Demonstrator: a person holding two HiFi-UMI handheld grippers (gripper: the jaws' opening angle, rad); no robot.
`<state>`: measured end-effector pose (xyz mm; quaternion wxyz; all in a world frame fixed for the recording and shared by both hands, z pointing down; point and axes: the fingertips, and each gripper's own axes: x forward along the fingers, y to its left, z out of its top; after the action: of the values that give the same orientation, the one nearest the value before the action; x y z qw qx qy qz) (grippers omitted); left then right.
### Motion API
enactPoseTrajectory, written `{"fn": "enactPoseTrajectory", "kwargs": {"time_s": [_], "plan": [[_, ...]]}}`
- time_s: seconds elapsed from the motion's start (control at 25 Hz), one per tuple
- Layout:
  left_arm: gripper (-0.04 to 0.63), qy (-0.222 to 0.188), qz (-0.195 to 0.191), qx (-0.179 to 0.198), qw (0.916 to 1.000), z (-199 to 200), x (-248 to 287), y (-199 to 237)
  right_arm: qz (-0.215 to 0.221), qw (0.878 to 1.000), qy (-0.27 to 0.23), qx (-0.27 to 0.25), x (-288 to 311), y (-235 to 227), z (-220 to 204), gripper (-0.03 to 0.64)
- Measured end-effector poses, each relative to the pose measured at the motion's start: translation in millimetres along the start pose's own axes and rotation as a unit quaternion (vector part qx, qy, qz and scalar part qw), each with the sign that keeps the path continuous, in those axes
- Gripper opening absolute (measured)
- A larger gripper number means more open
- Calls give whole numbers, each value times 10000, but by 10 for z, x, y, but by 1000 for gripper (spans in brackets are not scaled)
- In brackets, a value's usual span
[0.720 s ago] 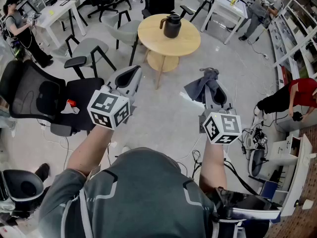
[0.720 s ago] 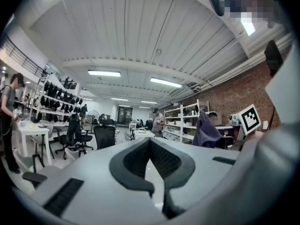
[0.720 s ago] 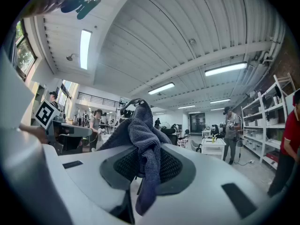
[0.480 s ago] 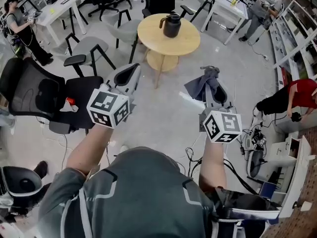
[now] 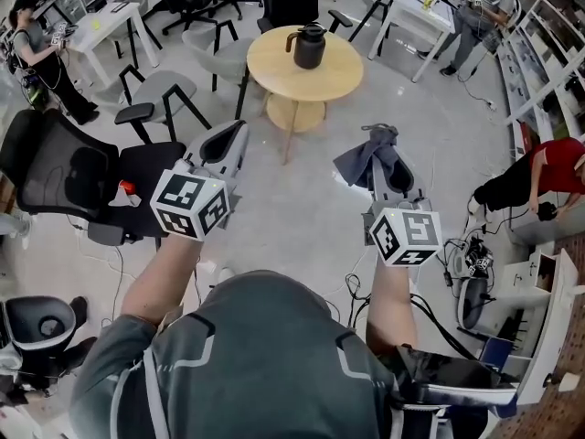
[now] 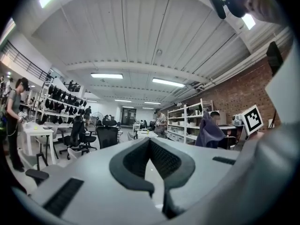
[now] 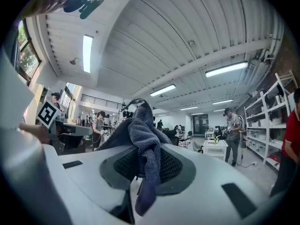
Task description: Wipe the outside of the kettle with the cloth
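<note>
Left gripper (image 5: 236, 135): jaws pressed together, nothing between them, held level above the floor (image 5: 302, 218)
Right gripper (image 5: 380, 155): pinching the dark cloth (image 5: 364, 159), which hangs folded over its jaws
Kettle (image 5: 308, 48): dark, upright on the round wooden tabletop (image 5: 274, 69), well ahead of both grippers
Cloth and kettle: well apart, not touching

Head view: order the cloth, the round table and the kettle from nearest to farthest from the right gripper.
1. cloth: clamped in the right gripper itself, bunched at its tip.
2. round table: ahead and slightly left, across the floor.
3. kettle: standing on that table, toward its far side.
</note>
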<state>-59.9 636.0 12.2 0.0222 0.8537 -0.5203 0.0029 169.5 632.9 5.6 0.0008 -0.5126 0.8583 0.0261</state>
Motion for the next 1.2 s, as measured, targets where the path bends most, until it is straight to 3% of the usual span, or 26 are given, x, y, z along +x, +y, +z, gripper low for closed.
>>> {"fn": "enactPoseTrajectory", "kwargs": {"time_s": [0.24, 0.56, 1.2], "plan": [[8, 184, 48, 56, 9998, -180, 23, -217, 186, 9998, 16, 66, -150, -213, -156, 94], [8, 161, -135, 142, 9997, -221, 333, 70, 96, 9999, 39, 100, 258, -266, -228, 92], [8, -72, -665, 61, 9977, -45, 1525, 1571, -281, 9995, 143, 59, 2087, -256, -174, 92]]}}
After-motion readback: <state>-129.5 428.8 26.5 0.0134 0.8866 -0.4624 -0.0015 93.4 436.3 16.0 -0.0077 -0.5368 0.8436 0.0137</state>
